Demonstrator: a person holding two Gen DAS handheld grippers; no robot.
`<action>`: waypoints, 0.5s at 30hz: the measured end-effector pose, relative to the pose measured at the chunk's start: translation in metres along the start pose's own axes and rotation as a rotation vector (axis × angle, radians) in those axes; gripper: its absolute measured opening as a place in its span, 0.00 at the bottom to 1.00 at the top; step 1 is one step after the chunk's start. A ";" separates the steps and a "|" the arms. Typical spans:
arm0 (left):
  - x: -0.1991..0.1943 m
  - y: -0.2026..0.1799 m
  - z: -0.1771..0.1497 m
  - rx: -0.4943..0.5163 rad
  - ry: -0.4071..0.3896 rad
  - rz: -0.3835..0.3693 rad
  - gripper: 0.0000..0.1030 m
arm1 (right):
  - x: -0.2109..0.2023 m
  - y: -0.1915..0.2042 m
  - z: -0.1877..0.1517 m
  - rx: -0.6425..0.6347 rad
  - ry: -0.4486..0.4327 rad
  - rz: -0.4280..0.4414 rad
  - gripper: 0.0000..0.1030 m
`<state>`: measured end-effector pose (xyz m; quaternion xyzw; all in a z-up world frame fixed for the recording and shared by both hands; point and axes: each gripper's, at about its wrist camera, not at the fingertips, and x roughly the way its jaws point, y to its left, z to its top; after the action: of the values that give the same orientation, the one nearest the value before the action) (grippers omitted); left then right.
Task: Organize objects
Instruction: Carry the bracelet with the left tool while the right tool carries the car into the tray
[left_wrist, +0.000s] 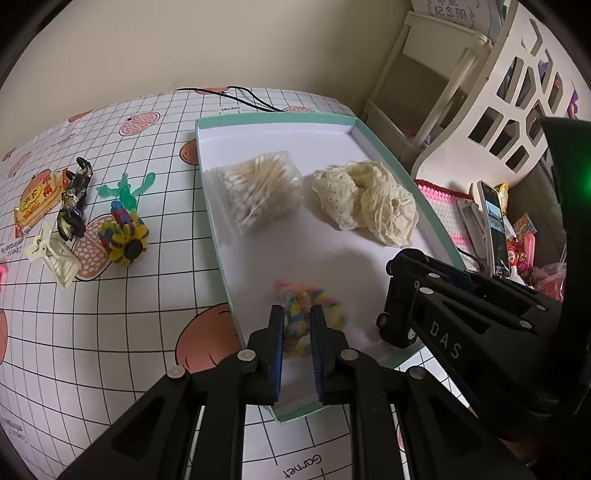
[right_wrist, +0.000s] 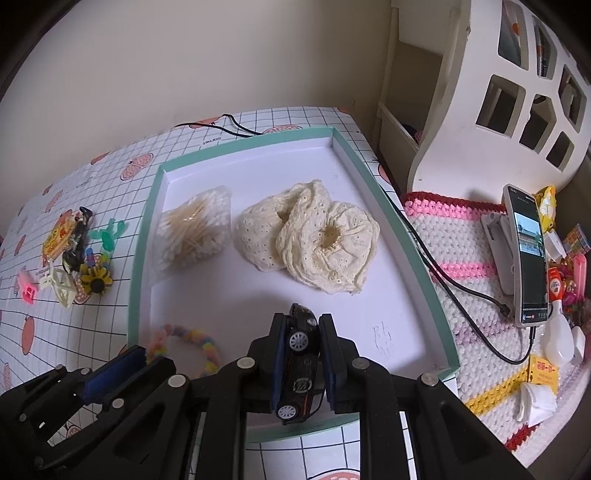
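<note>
A mint-rimmed white tray (left_wrist: 218, 221) (right_wrist: 142, 229) holds a bag of cotton swabs (left_wrist: 256, 192) (right_wrist: 194, 230) and cream lace cloth (left_wrist: 364, 201) (right_wrist: 314, 242). My left gripper (left_wrist: 297, 332) is shut on a pastel fuzzy hair tie (left_wrist: 295, 334) (right_wrist: 188, 341) low over the tray's near end. My right gripper (right_wrist: 303, 354) is shut on a black toy car (right_wrist: 301, 365), on its side, just above the tray's near right part; gripper and car (left_wrist: 397, 317) show in the left wrist view.
On the checked tablecloth left of the tray lie a white hair claw (left_wrist: 55, 254), a sunflower clip (left_wrist: 127, 243), a green clip (left_wrist: 127, 188), a black-gold toy (left_wrist: 74, 203) and a snack packet (left_wrist: 35, 201). A phone (right_wrist: 526, 254) and cable lie right.
</note>
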<state>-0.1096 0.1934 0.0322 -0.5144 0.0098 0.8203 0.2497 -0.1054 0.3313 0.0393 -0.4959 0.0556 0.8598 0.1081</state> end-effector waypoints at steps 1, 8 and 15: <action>0.000 0.000 0.000 0.002 0.000 0.000 0.17 | 0.000 0.000 0.000 0.000 0.000 0.000 0.19; -0.001 0.001 0.001 0.008 -0.004 0.001 0.20 | -0.003 0.001 0.001 0.005 -0.023 0.008 0.19; -0.007 0.006 0.005 0.000 -0.027 -0.002 0.30 | -0.005 0.005 0.002 -0.003 -0.033 0.009 0.19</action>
<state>-0.1136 0.1860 0.0391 -0.5032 0.0059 0.8271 0.2505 -0.1064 0.3258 0.0443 -0.4817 0.0547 0.8684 0.1044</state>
